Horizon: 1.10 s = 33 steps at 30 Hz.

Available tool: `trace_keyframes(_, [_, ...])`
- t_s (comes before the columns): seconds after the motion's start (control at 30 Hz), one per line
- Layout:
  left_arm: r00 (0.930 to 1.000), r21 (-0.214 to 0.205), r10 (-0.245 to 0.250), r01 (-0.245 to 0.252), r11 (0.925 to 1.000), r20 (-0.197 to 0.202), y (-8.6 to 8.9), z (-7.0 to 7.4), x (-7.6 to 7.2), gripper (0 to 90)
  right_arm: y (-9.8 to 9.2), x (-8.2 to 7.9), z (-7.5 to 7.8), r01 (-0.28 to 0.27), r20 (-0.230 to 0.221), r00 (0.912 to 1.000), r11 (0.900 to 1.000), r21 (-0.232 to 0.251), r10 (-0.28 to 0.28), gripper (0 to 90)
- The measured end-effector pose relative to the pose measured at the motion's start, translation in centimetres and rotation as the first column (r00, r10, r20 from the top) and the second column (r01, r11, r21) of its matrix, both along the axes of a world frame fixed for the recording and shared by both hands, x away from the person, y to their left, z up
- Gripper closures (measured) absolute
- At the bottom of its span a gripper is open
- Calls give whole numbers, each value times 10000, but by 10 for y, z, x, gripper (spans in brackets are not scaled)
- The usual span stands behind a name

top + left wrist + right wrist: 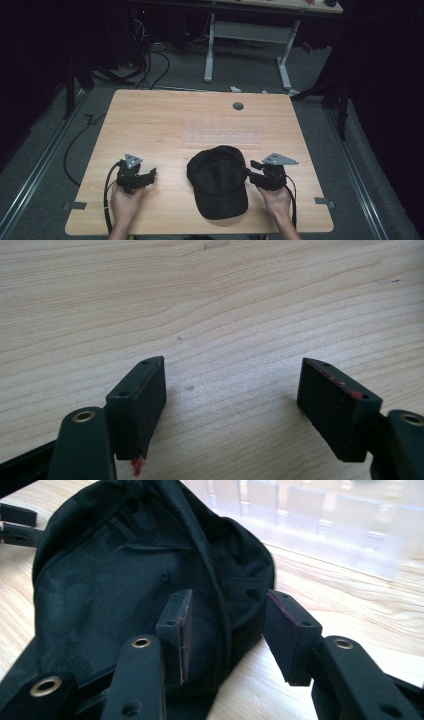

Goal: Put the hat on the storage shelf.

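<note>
A black baseball cap (218, 180) lies on the wooden table (150, 125) near its front edge, brim toward the person. My right gripper (252, 172) is at the cap's right side. In the right gripper view its jaws stand open (227, 615) astride the crown's edge. One pad (184, 630) is over the cap (115, 580) and the other is just off it, with neither pressing on the fabric. My left gripper (150, 176) rests left of the cap, apart from it. Its jaws stand open (232, 385) over bare wood with nothing between them.
A clear plastic strip with small compartments (222, 136) lies just behind the cap and is also seen in the right gripper view (310, 520). A grey round cap (238, 106) sits in the tabletop at the far edge. A white-legged desk stands beyond the table.
</note>
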<state>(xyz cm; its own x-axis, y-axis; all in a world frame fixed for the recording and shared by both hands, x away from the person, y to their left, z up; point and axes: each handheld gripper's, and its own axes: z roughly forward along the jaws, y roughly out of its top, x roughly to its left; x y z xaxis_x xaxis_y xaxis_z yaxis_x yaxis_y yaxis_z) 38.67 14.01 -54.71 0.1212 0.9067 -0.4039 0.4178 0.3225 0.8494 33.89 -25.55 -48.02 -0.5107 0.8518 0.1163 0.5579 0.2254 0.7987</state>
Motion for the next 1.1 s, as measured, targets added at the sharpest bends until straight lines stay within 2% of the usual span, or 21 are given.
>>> trace_keyframes(0.33, [10000, 31, -4, 4, 10000, -5, 0, 0, 0, 279, 8, 20, -4, -256, -524, 9983, 9992, 310, 272, 593])
trace_keyframes(0.37, [10000, 35, -8, 8, 10000, -9, 0, 0, 0, 279, 9, 23, -4, -324, -559, 9978, 9984, 458, 350, 601])
trace_keyframes(0.53, [10000, 25, -1, 1, 10000, -5, 0, 0, 0, 279, 14, 30, -1, -421, -531, 9975, 9969, 671, 457, 607])
trace_keyframes(1.1, [10000, -6, 0, 0, 10000, -2, 0, 0, 0, 278, 37, 48, 7, -670, -474, 9964, 9958, 623, 700, 574])
